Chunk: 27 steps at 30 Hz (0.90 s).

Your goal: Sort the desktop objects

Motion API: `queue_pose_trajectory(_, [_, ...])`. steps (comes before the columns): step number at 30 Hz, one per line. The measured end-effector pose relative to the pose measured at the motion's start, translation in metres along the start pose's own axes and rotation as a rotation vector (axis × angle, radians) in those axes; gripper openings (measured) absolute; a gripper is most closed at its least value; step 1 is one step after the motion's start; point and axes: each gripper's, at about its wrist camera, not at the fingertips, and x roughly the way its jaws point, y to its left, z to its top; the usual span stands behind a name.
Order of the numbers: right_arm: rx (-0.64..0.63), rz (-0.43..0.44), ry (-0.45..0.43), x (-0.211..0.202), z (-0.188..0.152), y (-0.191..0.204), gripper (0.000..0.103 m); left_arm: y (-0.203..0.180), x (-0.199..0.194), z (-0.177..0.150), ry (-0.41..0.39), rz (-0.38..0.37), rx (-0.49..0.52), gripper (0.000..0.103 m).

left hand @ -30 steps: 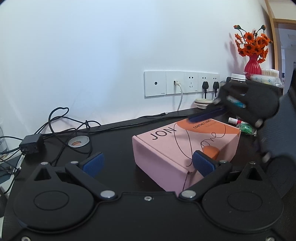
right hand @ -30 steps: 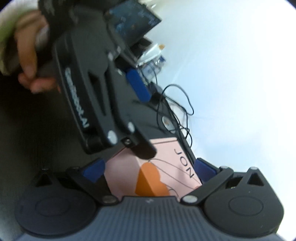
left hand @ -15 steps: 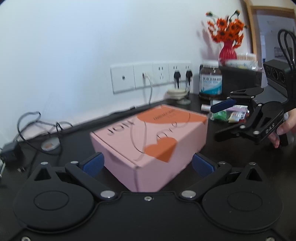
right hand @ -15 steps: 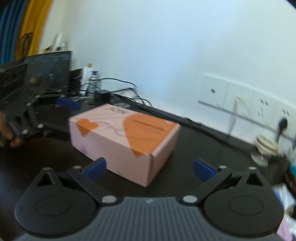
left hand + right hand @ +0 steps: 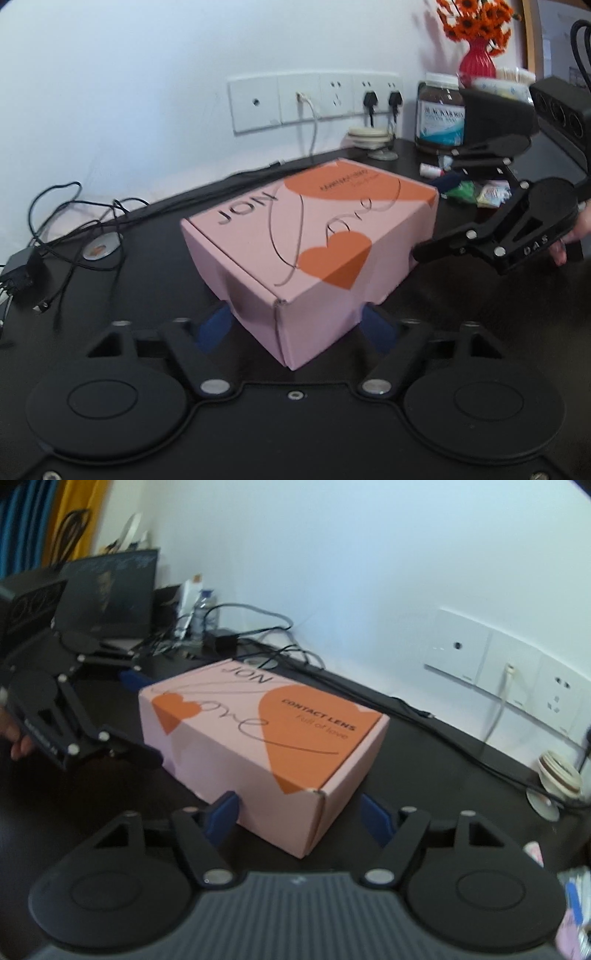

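Since the pink box [image 5: 314,240] sits mid-desk [image 5: 122,295] with a corner poked into each gripper, a two-sided lift seems planned. The left gripper [image 5: 295,328] is clamped on its corner; the right gripper [image 5: 301,812] is closing, fingers [image 5: 221,810] barely touching. Both holds should be seated before anything is lifted, and the box kept level.

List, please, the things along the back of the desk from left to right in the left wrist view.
Black adapter → tape roll → stacked coasters → brown jar → red vase.
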Motion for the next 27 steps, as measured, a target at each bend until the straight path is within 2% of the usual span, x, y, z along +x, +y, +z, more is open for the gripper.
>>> queue_pose_trajectory(4, [-0.088, 0.000, 0.022, 0.003, -0.001, 0.006, 0.061, -0.004, 0.003, -0.001, 0.011, 0.018, 0.049, 0.064])
queue_pose_trajectory(7, [-0.144, -0.044, 0.022, 0.002, -0.004, 0.014, 0.059, -0.008, 0.004, -0.001, 0.013, 0.029, 0.076, 0.063])
queue_pose_trajectory(14, [-0.168, -0.113, 0.029, 0.004, -0.005, 0.030, 0.055, -0.014, 0.006, 0.001, 0.006, 0.071, 0.106, 0.063])
queue_pose_trajectory(21, [-0.035, -0.108, 0.024, -0.009, 0.002, 0.027, 0.055, -0.004, 0.009, 0.006, 0.011, 0.013, 0.011, 0.063])
queue_pose_trajectory(27, [0.076, -0.118, 0.033, -0.007, 0.006, 0.014, 0.055, -0.005, 0.015, 0.014, -0.014, 0.016, -0.023, 0.064])
